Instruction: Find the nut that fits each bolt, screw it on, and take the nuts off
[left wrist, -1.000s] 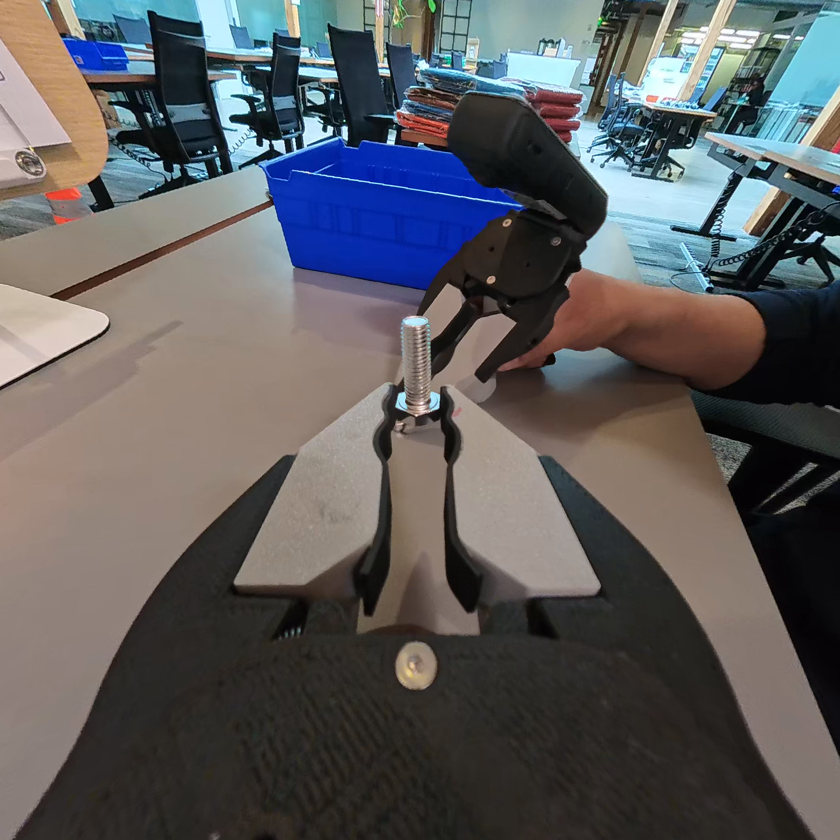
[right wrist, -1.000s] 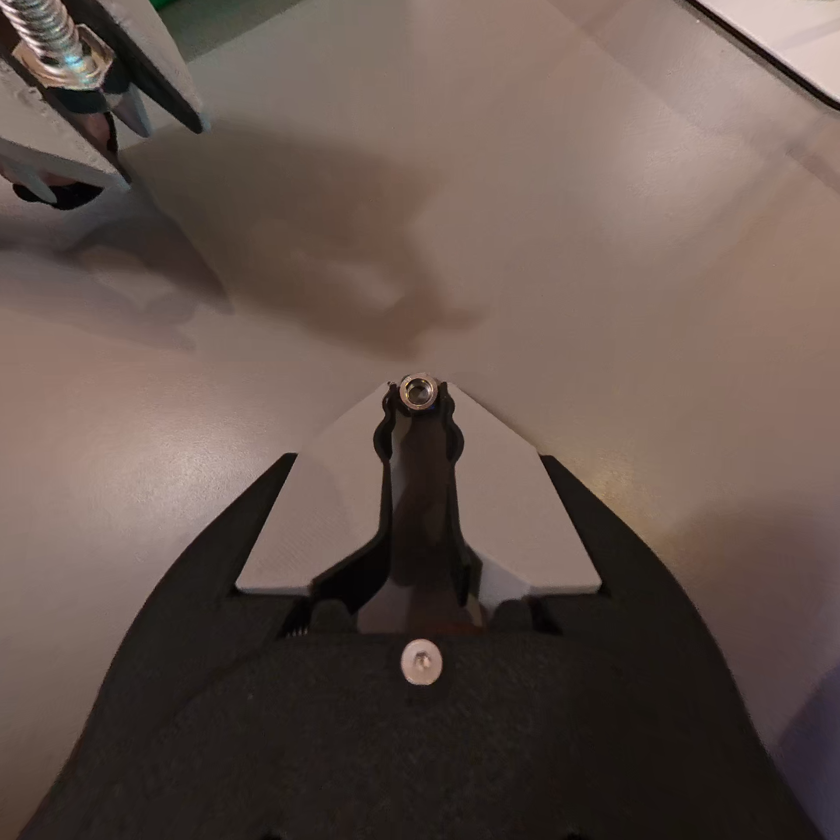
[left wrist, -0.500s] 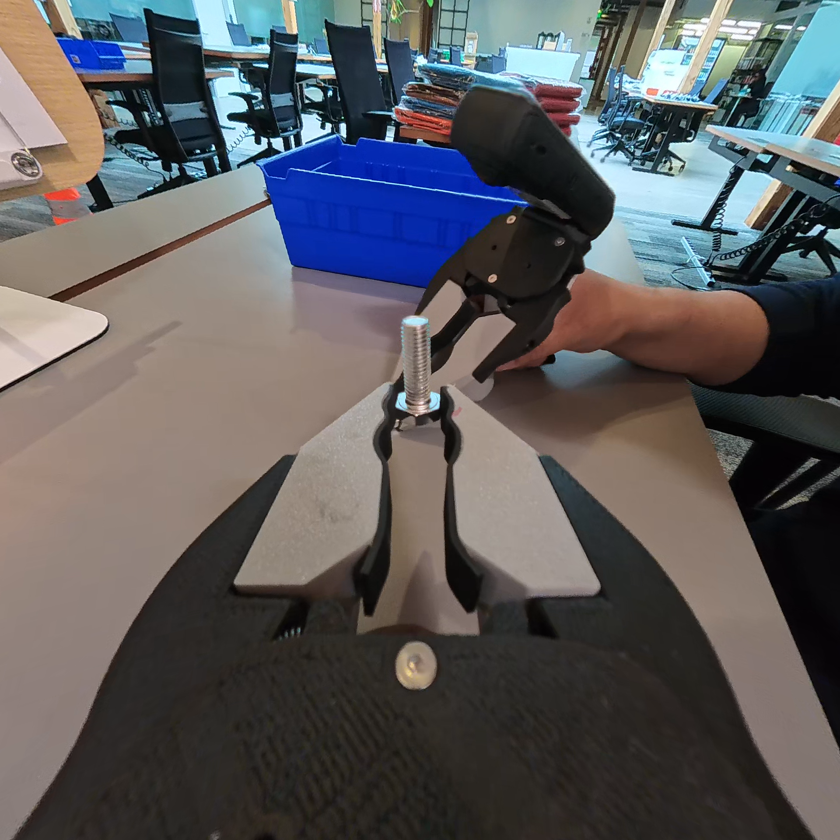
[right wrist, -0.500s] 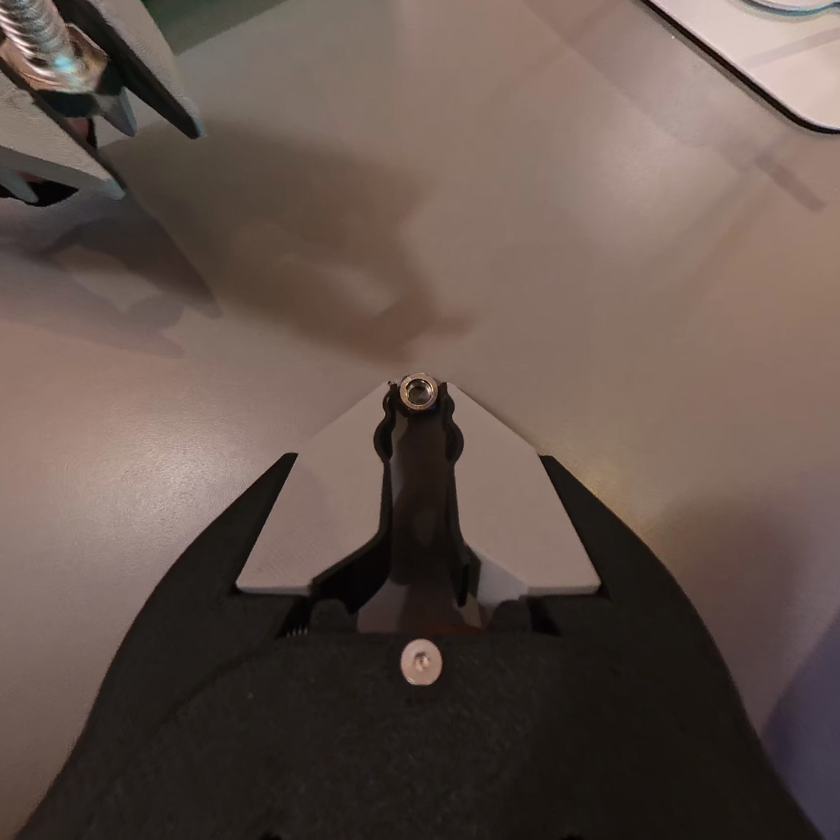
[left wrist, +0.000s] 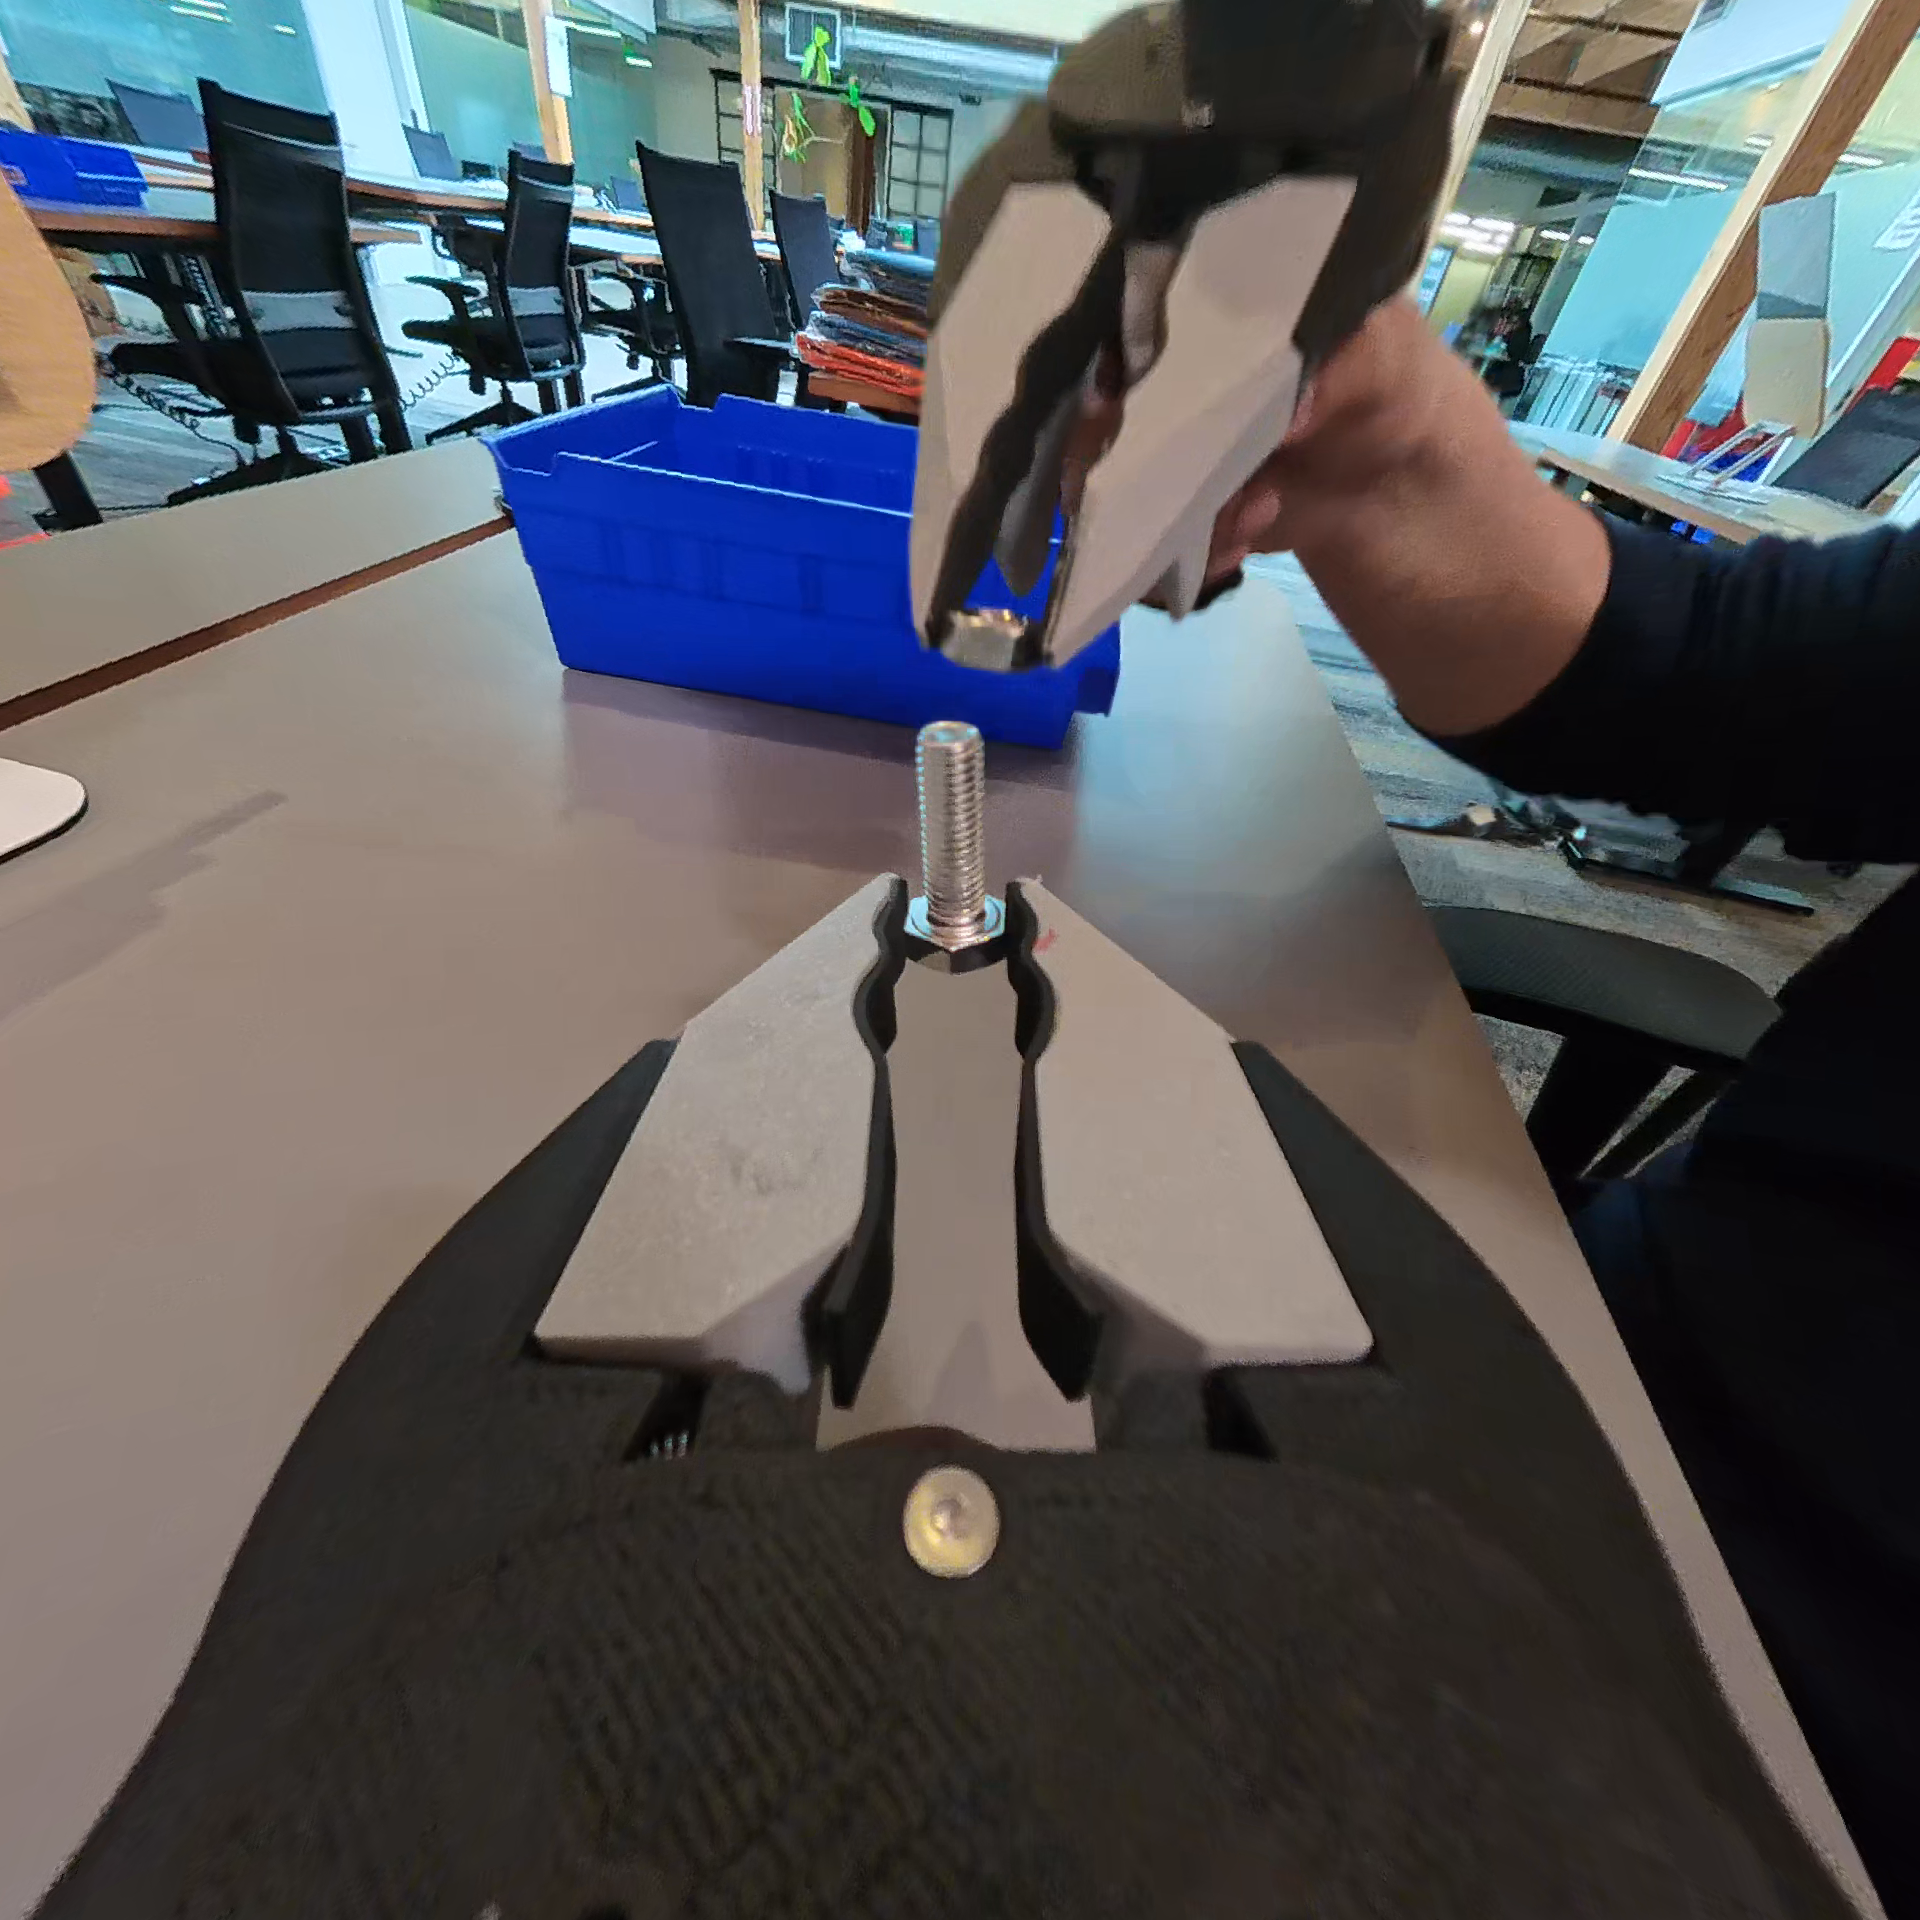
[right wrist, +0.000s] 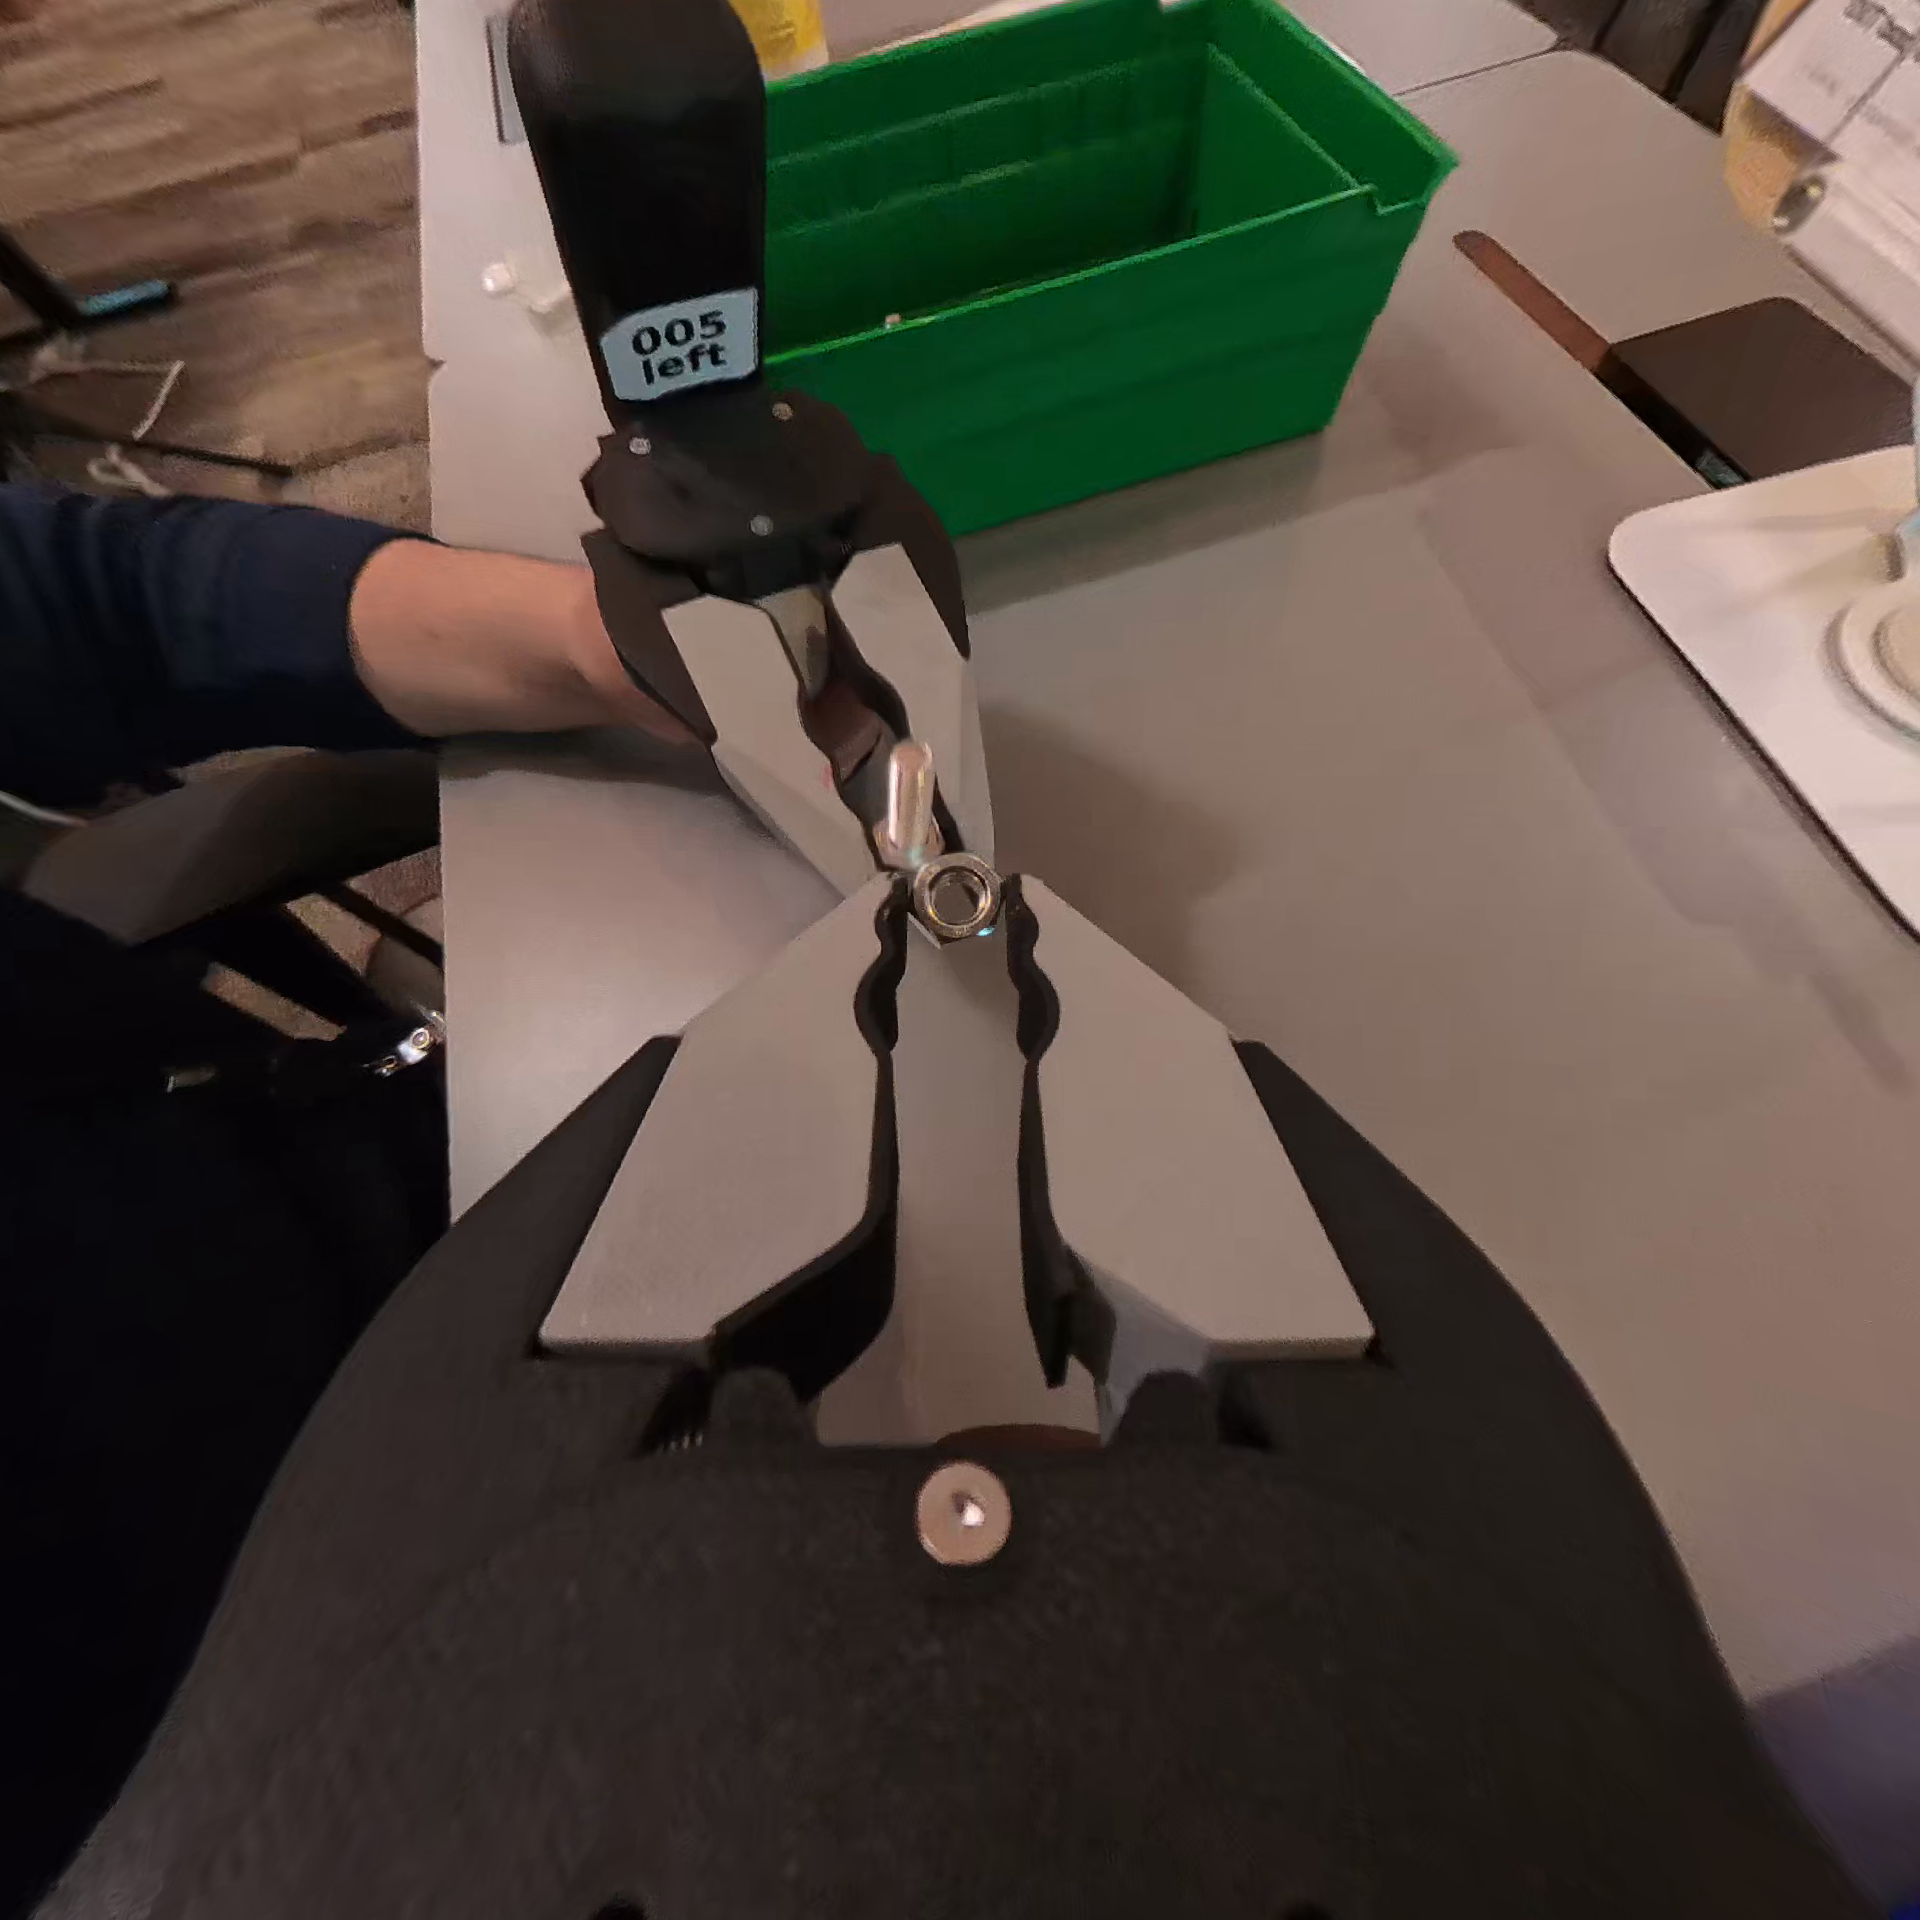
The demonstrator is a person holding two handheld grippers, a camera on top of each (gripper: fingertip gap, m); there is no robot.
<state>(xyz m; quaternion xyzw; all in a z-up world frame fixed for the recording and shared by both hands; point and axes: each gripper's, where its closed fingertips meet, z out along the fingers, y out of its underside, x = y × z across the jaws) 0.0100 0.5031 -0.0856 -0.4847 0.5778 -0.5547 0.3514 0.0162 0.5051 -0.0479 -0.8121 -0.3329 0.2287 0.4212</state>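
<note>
Ok, left tongs [left wrist: 953, 925] clamped on the hex head of a bolt [left wrist: 950, 810], threaded shank pointing straight up, free end bare. Right tongs [right wrist: 956, 906] pinched on a nut [right wrist: 958, 902] at the very tips, bore facing the right wrist cam. In the left wrist view the right tongs [left wrist: 987, 644] hang tips-down over the bolt, nut [left wrist: 985, 639] just above the shank end w/ a clear gap, not touching, sitting slightly right of the shank axis. In the right wrist view the bolt [right wrist: 906, 795] shows just beyond the nut; left tongs [right wrist: 914, 842] come in from the far side, a hand [right wrist: 499, 649] in a dark sleeve behind them. Everything is over the grey bench [left wrist: 364, 831]. Blue bin [left wrist: 769, 582] on the bench past the bolt, green bin [right wrist: 1091, 270] behind the left tongs, white pad [right wrist: 1766, 665] at the right edge. Office chairs [left wrist: 281, 260] & desks in the bkgd.
</note>
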